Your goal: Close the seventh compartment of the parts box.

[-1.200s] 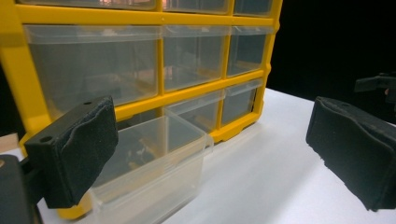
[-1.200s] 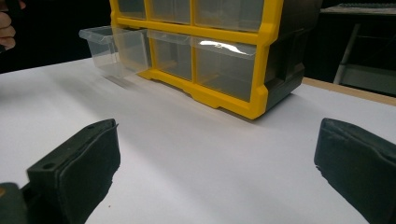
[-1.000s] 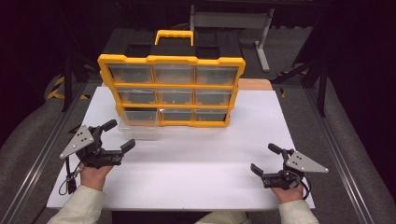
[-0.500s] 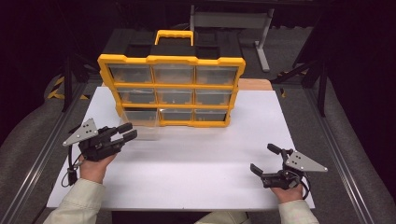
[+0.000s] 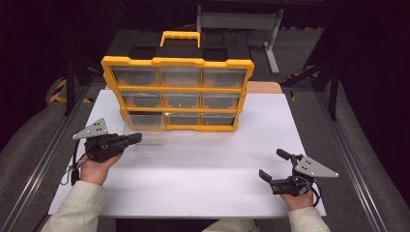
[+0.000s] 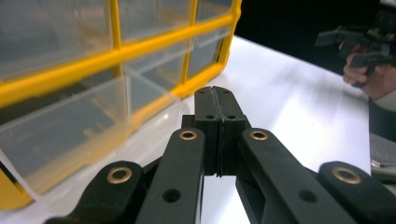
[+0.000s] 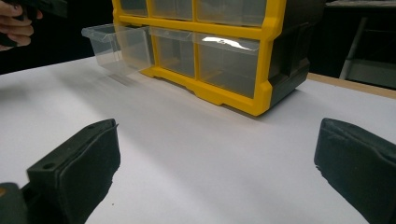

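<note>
Left gripper [image 5: 135,137], jaws pressed together on nothing, noses at the pulled-out clear drawer [image 5: 143,126], lower left of the organizer [image 5: 178,62], probably to push it. Right gripper [image 5: 276,165] parked lower right, jaws wide, empty.

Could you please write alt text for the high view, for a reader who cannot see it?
A yellow organiser stands on a white table with its bottom-left drawer pulled out. The left gripper, shut, is beside that drawer; the right gripper rests open near the table's front edge.

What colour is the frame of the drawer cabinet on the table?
The frame is yellow, with a black body behind it; the high view shows it best.
</note>
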Motion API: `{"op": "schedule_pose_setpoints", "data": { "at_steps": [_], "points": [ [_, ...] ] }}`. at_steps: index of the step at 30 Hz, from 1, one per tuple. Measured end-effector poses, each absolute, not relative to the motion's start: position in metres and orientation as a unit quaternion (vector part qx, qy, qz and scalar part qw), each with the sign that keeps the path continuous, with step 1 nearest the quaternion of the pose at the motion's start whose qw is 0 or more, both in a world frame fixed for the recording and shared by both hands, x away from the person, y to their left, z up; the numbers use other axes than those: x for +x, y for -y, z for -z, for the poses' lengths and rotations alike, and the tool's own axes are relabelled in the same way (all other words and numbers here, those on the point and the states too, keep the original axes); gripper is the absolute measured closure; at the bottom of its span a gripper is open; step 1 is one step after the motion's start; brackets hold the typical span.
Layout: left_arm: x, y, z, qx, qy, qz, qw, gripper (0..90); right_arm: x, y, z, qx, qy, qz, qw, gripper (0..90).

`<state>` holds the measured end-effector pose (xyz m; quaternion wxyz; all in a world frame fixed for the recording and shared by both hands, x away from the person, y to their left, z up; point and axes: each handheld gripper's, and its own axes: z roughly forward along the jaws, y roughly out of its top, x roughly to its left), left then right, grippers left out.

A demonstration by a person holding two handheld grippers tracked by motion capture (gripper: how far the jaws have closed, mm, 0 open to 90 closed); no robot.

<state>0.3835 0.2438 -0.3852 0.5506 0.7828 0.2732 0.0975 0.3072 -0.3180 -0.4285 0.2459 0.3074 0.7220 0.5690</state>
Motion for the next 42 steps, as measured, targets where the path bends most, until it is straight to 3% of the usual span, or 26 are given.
{"op": "schedule_pose_setpoints", "data": {
  "at_steps": [27, 34, 42],
  "points": [
    [0.397, -0.233, 0.423, 0.832, -0.304, -0.065, 0.460, 89.4, 0.308, 0.318, 0.429, 0.310, -0.724, -0.569, 0.239, 0.9],
    [0.401, -0.235, 0.435, 0.831, -0.318, -0.054, 0.452, 89.4, 0.308, 0.319, 0.429, 0.309, -0.725, -0.569, 0.237, 1.2],
    [0.406, -0.236, 0.437, 0.813, -0.339, -0.083, 0.466, 89.5, 0.309, 0.318, 0.430, 0.309, -0.726, -0.567, 0.236, 1.2]
  ]
}}
